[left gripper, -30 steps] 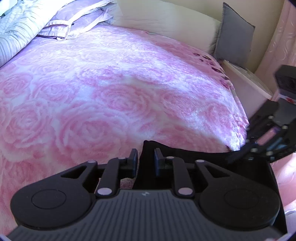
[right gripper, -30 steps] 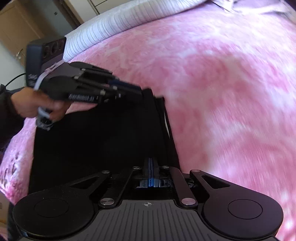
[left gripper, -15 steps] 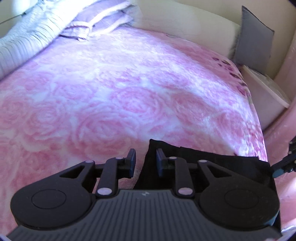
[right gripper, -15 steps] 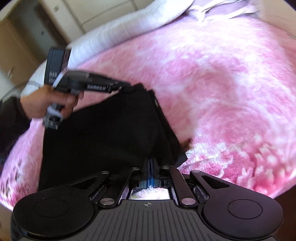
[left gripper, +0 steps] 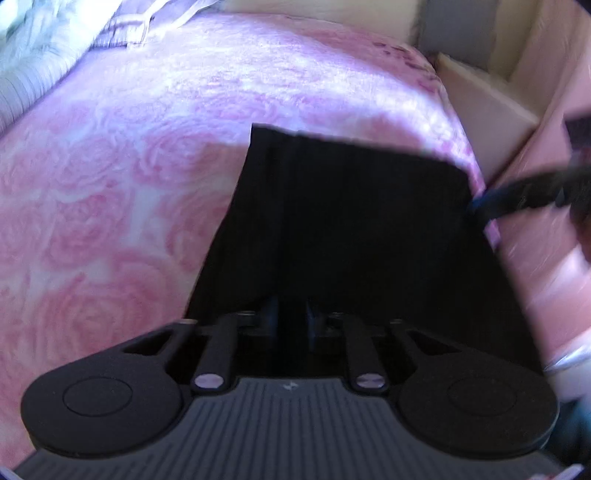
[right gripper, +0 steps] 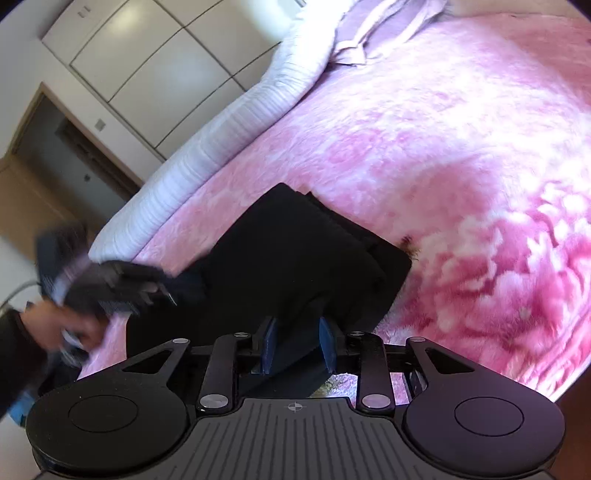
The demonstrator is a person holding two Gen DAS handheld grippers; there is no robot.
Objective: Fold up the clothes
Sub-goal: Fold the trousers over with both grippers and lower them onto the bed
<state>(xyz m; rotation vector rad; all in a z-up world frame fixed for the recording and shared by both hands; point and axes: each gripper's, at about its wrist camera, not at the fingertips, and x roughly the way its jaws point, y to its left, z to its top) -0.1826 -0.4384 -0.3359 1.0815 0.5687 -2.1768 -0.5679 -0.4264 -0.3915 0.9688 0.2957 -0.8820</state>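
A black garment (left gripper: 354, 221) lies folded flat on the pink rose bedspread (left gripper: 110, 184), near the bed's corner. My left gripper (left gripper: 291, 317) sits at the garment's near edge. Its jaws are closing, with black cloth filling the narrow gap between the blue pads. My right gripper (right gripper: 297, 343) is at another edge of the black garment (right gripper: 295, 266). Its jaws are opening, and the cloth lies loose between the blue pads (right gripper: 269, 345). The left gripper (right gripper: 170, 291) appears blurred in the right wrist view, held by a hand. The right gripper (left gripper: 480, 206) shows blurred by the garment's right edge.
A white ribbed quilt (right gripper: 236, 122) and lilac bedding (right gripper: 369, 33) lie at the bed's far end. A cream bedside unit (left gripper: 480, 99) and a pink curtain (left gripper: 554, 74) stand beside the bed corner. Wardrobe doors (right gripper: 155, 66) fill the far wall.
The left gripper drew back across the garment to its near edge and narrowed its jaws on the cloth. The right gripper rolled and opened, letting go of the cloth it had pinched.
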